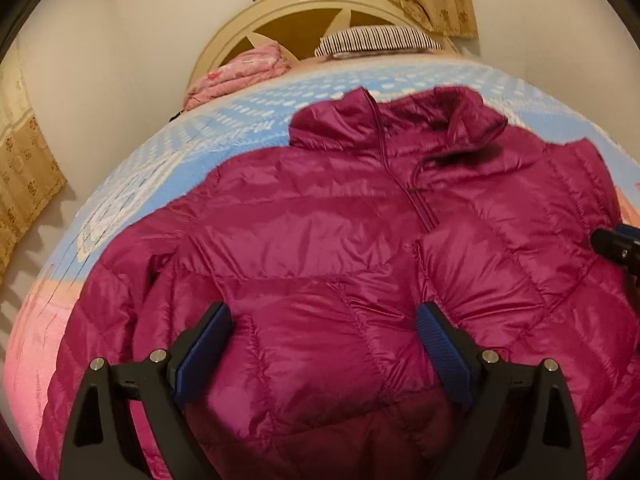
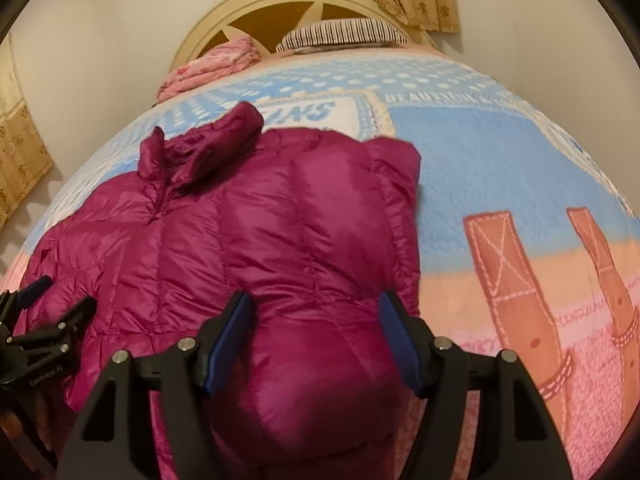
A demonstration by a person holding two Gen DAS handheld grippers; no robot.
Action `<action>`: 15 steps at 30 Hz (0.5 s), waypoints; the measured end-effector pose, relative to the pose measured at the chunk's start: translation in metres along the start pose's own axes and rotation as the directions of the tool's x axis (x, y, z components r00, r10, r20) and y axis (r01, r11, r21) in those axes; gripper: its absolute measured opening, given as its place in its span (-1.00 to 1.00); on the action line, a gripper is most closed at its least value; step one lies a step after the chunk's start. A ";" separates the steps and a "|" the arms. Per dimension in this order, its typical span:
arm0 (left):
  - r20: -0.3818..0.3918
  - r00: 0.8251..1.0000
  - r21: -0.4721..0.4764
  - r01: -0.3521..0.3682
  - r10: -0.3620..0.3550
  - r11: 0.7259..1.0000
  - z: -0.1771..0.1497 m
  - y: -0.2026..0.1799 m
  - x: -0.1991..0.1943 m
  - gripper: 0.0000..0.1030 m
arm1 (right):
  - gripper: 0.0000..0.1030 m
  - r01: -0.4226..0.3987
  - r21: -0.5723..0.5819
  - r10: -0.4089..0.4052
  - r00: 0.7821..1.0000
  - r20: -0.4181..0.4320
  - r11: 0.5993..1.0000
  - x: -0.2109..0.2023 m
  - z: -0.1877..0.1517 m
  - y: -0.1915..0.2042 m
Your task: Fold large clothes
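Jacket is lying front-up on the bed, collar toward the headboard, zip mostly done up. Both my tongs are spread wide with nothing in them: left gripper over the lower front, right gripper over the side nearest the bare blanket. I'd say pinch just the hem edge, both layers, and lift evenly, since this puffy slick shell probably slides out of a shallow bite.
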State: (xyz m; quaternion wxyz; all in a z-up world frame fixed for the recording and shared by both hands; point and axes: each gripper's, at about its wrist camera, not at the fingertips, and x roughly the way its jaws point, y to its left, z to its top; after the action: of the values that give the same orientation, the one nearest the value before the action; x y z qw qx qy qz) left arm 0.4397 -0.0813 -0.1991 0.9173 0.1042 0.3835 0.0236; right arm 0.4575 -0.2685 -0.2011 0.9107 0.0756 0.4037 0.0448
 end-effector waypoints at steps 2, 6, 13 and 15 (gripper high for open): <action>-0.016 1.000 -0.005 0.001 -0.001 1.000 -0.001 0.001 0.005 0.91 | 0.34 0.029 -0.022 -0.030 0.999 -0.016 0.999 0.003 0.001 0.005; -0.050 0.999 -0.031 0.018 -0.019 0.999 0.000 0.007 0.014 0.96 | 0.36 0.077 -0.062 -0.079 0.996 -0.034 0.995 0.010 0.002 0.010; -0.053 0.999 -0.029 0.010 -0.011 1.000 0.000 0.004 0.015 0.98 | 0.39 0.094 -0.079 -0.098 0.994 -0.045 0.992 0.013 0.003 0.012; -0.053 0.998 -0.030 0.011 -0.012 0.999 -0.001 0.004 0.015 0.98 | 0.39 0.107 -0.102 -0.113 0.992 -0.048 0.989 0.007 0.005 0.016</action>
State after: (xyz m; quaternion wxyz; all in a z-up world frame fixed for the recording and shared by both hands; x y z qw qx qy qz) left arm 0.4498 -0.0751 -0.2090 0.9083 0.0876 0.4082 0.0268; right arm 0.4652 -0.2525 -0.2000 0.9031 0.0066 0.4290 0.0165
